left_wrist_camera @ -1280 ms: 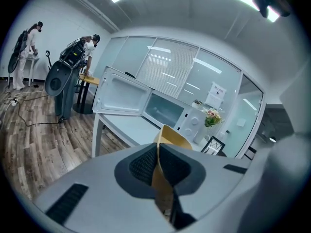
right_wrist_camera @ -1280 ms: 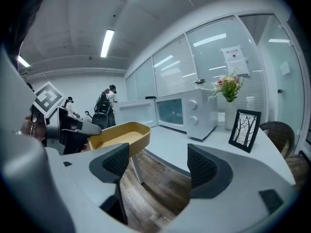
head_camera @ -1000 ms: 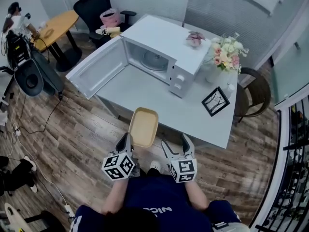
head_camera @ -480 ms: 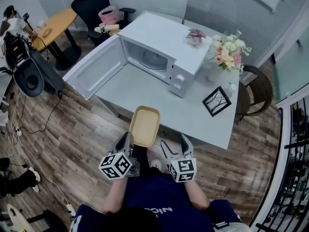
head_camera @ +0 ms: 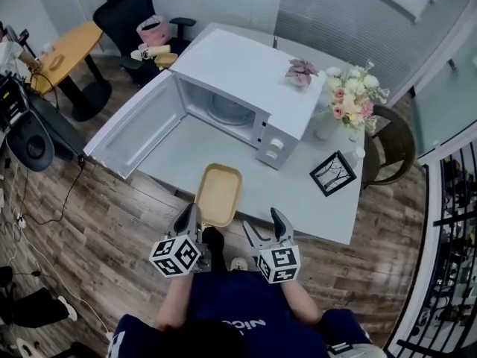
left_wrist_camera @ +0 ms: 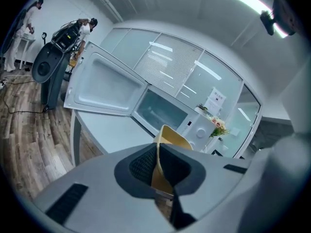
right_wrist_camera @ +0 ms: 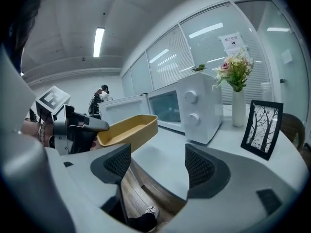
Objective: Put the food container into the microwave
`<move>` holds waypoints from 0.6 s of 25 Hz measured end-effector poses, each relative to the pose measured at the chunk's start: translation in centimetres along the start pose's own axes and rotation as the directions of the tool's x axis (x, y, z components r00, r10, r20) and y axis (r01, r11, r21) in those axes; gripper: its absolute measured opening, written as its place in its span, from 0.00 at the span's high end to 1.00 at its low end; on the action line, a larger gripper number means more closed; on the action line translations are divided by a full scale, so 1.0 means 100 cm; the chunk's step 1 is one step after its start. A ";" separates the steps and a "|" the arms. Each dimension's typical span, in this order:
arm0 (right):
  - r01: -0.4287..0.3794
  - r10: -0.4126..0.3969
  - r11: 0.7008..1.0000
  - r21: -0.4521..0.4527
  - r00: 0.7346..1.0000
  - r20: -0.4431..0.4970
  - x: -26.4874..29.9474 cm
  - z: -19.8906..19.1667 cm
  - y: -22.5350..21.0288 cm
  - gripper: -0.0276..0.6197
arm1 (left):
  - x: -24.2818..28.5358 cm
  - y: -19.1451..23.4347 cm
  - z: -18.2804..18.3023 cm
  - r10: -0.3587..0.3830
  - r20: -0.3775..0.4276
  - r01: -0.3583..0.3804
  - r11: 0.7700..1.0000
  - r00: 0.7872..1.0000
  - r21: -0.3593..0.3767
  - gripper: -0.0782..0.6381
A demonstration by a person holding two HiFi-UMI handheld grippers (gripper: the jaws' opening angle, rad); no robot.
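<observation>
Carrying the container forward, we had brought it, within the last second, from beyond the table edge to a place partly above the tabletop, still well short of the microwave. Left gripper: clamped on the container's near rim, holding it about level in the air. Right gripper: beside it, jaws apart, nothing between them. Door: wide open. We judged the cavity reachable and the insertion yet to come.

White microwave cavity open, its white door swung out left. Bare pale tabletop in front gives passage. White flower vase and black picture frame block the right.
</observation>
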State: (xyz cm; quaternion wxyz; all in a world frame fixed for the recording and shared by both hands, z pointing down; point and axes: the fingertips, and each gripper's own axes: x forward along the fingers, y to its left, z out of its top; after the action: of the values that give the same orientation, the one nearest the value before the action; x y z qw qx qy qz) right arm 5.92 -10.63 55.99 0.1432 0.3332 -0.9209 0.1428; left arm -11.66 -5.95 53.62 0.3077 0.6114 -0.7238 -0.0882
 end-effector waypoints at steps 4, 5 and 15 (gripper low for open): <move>0.049 -0.049 0.999 -0.013 0.999 0.017 0.031 0.021 -0.013 0.42 | 0.039 0.009 0.029 -0.026 0.009 0.026 1.000 1.000 0.004 0.86; 0.063 -0.062 0.998 -0.015 0.998 0.021 0.040 0.026 -0.016 0.42 | 0.049 0.012 0.036 -0.032 0.009 0.032 0.999 0.999 0.006 0.86; 0.207 -0.207 0.978 0.009 0.977 0.040 0.107 0.062 -0.037 0.41 | 0.127 0.032 0.080 -0.109 -0.063 0.111 0.993 0.992 0.032 0.86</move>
State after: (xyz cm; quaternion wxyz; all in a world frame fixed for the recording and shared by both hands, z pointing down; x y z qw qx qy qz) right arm -0.61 -21.69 54.70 0.1375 0.4305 -0.8836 0.1225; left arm -19.60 -19.14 53.16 0.3135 0.6581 -0.6806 -0.0737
